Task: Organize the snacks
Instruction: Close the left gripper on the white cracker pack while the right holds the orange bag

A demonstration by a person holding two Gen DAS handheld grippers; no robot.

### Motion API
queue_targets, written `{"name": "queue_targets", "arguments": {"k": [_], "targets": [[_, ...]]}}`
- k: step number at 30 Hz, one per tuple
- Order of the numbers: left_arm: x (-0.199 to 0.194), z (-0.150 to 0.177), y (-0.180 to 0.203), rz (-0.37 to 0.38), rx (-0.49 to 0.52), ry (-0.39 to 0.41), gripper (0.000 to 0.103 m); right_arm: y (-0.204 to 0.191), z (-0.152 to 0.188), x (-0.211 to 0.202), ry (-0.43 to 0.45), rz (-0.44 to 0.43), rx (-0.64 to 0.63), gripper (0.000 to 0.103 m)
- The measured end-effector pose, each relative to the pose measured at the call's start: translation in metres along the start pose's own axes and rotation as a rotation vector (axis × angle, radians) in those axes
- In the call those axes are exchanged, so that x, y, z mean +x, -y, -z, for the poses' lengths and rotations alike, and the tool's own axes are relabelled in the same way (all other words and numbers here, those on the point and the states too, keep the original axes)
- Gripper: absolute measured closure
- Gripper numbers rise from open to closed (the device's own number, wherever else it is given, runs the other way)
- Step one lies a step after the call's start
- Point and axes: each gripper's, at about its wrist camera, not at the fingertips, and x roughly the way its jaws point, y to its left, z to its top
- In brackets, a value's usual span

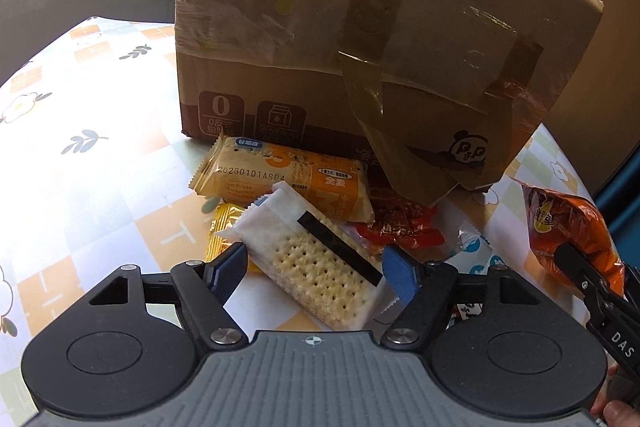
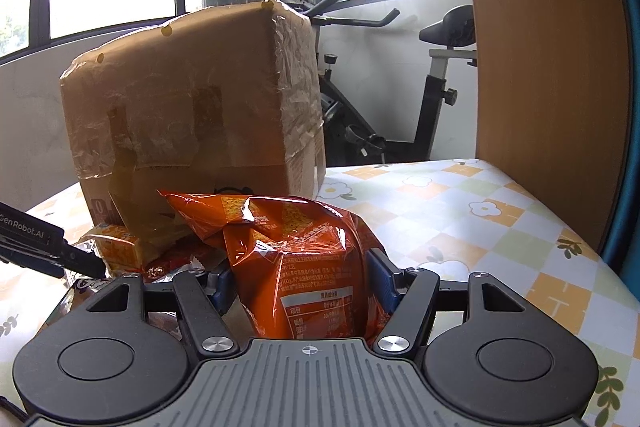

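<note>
Checked, flower-print table [image 1: 100, 187], cardboard box [image 1: 360, 27] behind. Cracker packet [image 1: 316, 259] lies between the left gripper's [image 1: 316, 269] wide fingers — long axis from 11 to 5 o'clock. Right gripper [image 2: 302, 283] clamps the orange chip bag [image 2: 296, 267].

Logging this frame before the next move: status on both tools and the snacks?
Left tool open around the white cracker pack. Right tool shut on the orange chip bag. Taped cardboard box close behind the snack pile.
</note>
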Motion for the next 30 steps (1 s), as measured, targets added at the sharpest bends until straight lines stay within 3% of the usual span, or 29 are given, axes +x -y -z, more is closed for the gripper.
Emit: {"name": "queue_targets", "arguments": {"k": [9,16,22,25,27,30], "targets": [[0.016,-0.013,0.018,-0.063,0.048,-0.005,0.034,0.0,0.0,0.0,-0.002,-0.005,0.007,0.041],[0.002,0.005,0.016,-0.056,0.103,-0.006,0.034,0.003,0.001,-0.001,0.003,-0.011,0.02,0.041],[-0.005,0.023,0.012,-0.1,0.123,0.013,0.034,0.003,0.0,-0.001,0.003,-0.01,0.019,0.041],[-0.005,0.032,0.008,-0.103,0.113,0.013,0.039,0.002,0.0,-0.001,0.0,-0.01,0.016,0.041],[-0.009,0.036,0.008,-0.093,0.13,0.03,0.052,0.002,0.0,0.0,-0.002,-0.009,0.012,0.041],[-0.013,0.04,0.008,-0.105,0.146,0.048,0.054,0.001,-0.001,0.001,-0.006,-0.008,0.008,0.041]]}}
